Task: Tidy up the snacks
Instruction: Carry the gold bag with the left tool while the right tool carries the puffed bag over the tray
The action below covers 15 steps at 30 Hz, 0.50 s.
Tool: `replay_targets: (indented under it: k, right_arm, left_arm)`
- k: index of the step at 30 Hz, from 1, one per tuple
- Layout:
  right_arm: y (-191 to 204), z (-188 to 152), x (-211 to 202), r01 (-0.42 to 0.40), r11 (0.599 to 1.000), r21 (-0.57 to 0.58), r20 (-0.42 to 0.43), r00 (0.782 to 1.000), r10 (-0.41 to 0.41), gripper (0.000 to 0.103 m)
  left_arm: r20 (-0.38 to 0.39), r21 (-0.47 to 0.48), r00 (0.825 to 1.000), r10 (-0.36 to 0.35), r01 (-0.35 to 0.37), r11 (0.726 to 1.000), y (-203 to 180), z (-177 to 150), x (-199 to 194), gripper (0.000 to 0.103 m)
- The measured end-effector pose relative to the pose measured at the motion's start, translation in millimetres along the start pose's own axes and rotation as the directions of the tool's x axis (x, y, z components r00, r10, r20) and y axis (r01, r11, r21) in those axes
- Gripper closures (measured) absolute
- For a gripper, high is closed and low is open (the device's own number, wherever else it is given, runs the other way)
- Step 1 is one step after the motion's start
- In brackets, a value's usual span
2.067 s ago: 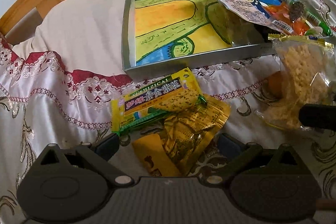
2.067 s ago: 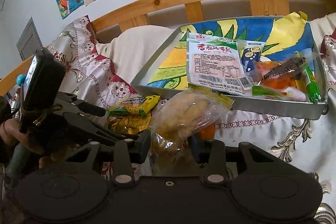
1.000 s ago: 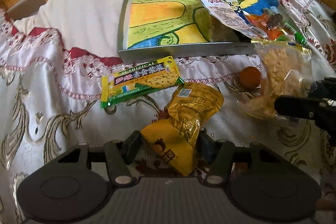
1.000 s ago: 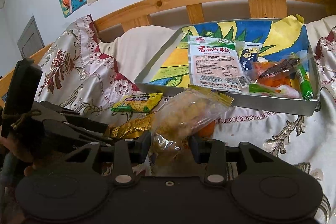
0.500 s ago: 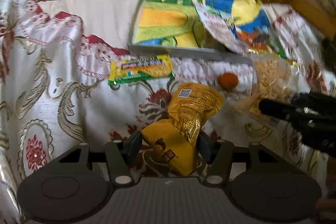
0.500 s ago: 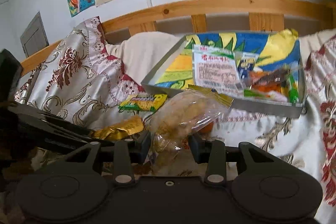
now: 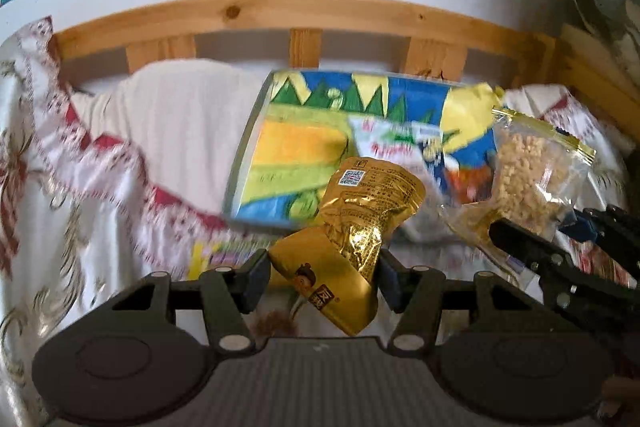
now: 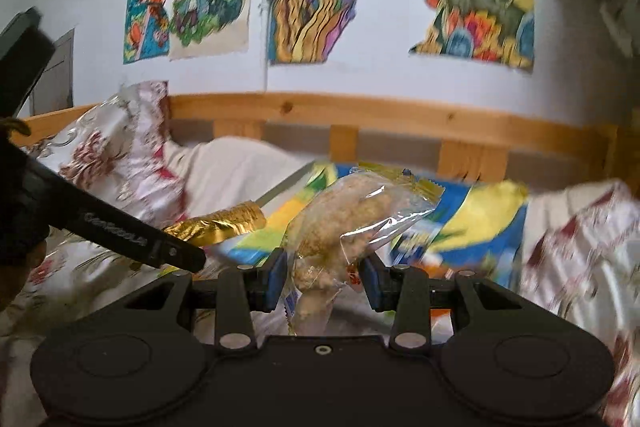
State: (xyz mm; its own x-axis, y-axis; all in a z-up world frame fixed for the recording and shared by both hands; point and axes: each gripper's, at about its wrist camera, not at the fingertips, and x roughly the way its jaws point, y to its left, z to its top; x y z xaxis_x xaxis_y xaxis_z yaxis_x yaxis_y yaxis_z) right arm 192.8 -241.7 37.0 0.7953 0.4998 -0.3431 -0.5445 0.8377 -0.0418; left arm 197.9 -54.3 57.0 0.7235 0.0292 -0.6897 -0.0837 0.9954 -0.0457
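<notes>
Left wrist view: the left gripper [image 7: 320, 277] sits at lower centre, its jaws clamped on a gold pouch [image 7: 362, 227] that stands up between them, lifted off the bedspread [image 7: 100, 195]. Behind the pouch, in mid frame, lies the tray [image 7: 240, 163] with its painted liner and a few packets already inside (blurred, so I cannot name them). A green-yellow bar [image 7: 216, 253] peeks out at the gripper's left, on the cloth. At right, a clear bag [image 7: 532, 179] of puffed snack hangs in the right gripper [image 7: 520, 239].

Right wrist view: the right gripper [image 8: 322, 279] at lower centre has its jaws shut on the clear bag [image 8: 348, 223], with the tray [image 8: 480, 219] just beyond. The gold pouch [image 8: 220, 223] shows at mid left.

Both hands seem to be carrying snacks to the tray. Next, each load needs bringing over a bare patch of liner, lowering, then releasing.
</notes>
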Motion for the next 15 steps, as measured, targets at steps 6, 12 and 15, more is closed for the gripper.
replay_targets:
  k: [6, 12, 15]
  right_arm:
    - [-31, 5, 22, 0.049, 0.998, 0.038, 0.009, 0.999, -0.049, 0.061]
    - [-58, 6, 38, 0.09, 0.993, 0.081, -0.001, 0.996, -0.09, 0.061]
    - [-67, 3, 48, 0.104, 0.991, 0.083, -0.007, 0.995, -0.104, 0.061]
  left_arm:
    - [0.03, 0.01, 0.999, 0.033, -0.033, 0.999, -34, 33, 28, 0.042]
    - [0.051, 0.039, 0.998, 0.04, -0.042, 0.998, -59, 51, 50, 0.042]
    - [0.054, 0.06, 0.997, 0.051, -0.054, 0.997, -69, 55, 65, 0.042]
